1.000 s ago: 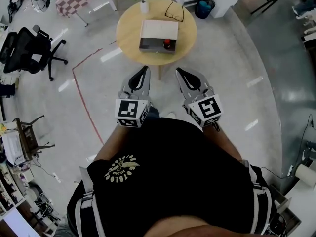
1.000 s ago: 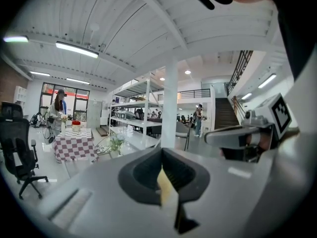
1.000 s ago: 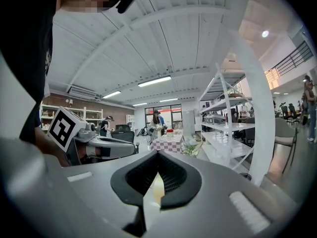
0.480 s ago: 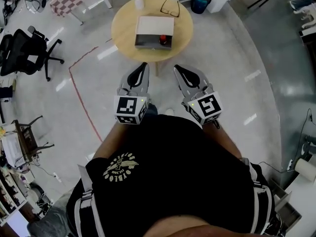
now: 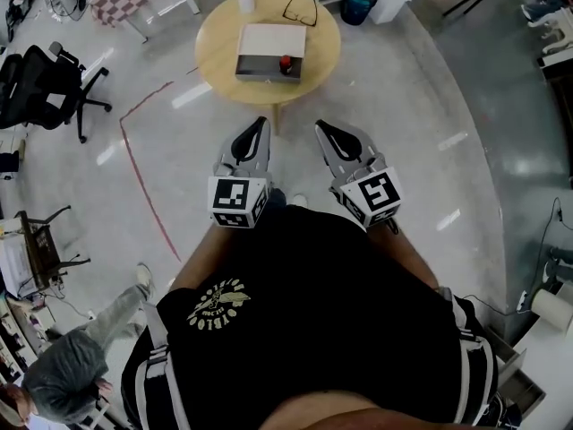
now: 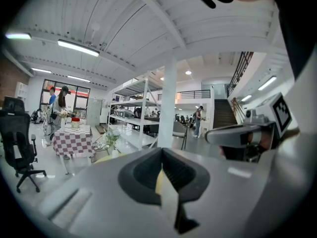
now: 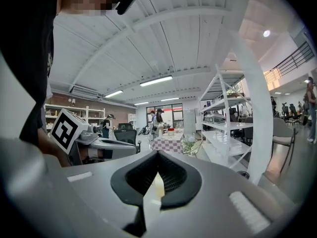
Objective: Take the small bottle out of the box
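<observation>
A shallow open box lies on a round wooden table at the top of the head view. The small bottle, with a red cap, stands upright in the box's near right corner. My left gripper and right gripper are held side by side over the floor, well short of the table and pointing toward it. Both are shut with nothing between the jaws. In the left gripper view the jaws meet, and the right gripper view shows the same.
Glasses and a small vase with a plant share the table. A black office chair stands at the left, with a red floor line beside it. A blue bin sits behind the table. A person in grey is at the lower left.
The table and box have slid up and left in the head view while both grippers stayed shut. A person in grey has come into the lower left corner.
</observation>
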### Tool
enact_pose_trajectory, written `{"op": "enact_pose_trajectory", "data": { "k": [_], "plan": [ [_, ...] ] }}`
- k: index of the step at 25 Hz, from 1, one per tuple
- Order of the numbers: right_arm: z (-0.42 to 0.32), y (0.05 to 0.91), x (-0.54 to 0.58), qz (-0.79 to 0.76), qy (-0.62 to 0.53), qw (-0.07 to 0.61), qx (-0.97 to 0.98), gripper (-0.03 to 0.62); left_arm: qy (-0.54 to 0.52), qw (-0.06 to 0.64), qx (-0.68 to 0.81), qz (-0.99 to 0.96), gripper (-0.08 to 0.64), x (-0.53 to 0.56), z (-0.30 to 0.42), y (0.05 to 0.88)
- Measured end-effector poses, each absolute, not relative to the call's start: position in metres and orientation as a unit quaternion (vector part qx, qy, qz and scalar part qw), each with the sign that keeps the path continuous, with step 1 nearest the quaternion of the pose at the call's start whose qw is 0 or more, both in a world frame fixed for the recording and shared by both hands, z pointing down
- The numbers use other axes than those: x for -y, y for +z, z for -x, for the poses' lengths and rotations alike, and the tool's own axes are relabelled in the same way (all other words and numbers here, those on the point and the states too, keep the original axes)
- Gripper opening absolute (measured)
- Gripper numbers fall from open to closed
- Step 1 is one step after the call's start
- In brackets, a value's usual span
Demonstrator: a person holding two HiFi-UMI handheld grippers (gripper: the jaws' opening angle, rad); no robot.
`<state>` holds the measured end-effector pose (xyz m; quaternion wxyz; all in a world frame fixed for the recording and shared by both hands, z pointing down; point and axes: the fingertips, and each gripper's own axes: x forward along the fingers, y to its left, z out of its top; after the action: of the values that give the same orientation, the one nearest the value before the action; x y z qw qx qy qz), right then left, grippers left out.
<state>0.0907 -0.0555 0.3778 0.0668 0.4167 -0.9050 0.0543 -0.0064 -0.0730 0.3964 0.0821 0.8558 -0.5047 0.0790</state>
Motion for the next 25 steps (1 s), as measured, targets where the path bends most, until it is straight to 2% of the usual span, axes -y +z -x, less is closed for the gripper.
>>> {"op": "enact_pose_trajectory", "data": {
  "k": [11, 25],
  "plan": [
    [-0.094, 0.383, 0.042, -0.392, 0.069, 0.083, 0.914, 0.008, 0.079, 0.096, 0.521, -0.844, 0.000, 0.061, 0.003, 0.401],
    [-0.070, 0.374, 0.049, -0.361, 0.066, 0.050, 0.929, 0.008, 0.097, 0.085, 0.553, -0.823, 0.000, 0.049, 0.031, 0.397]
  ]
}}
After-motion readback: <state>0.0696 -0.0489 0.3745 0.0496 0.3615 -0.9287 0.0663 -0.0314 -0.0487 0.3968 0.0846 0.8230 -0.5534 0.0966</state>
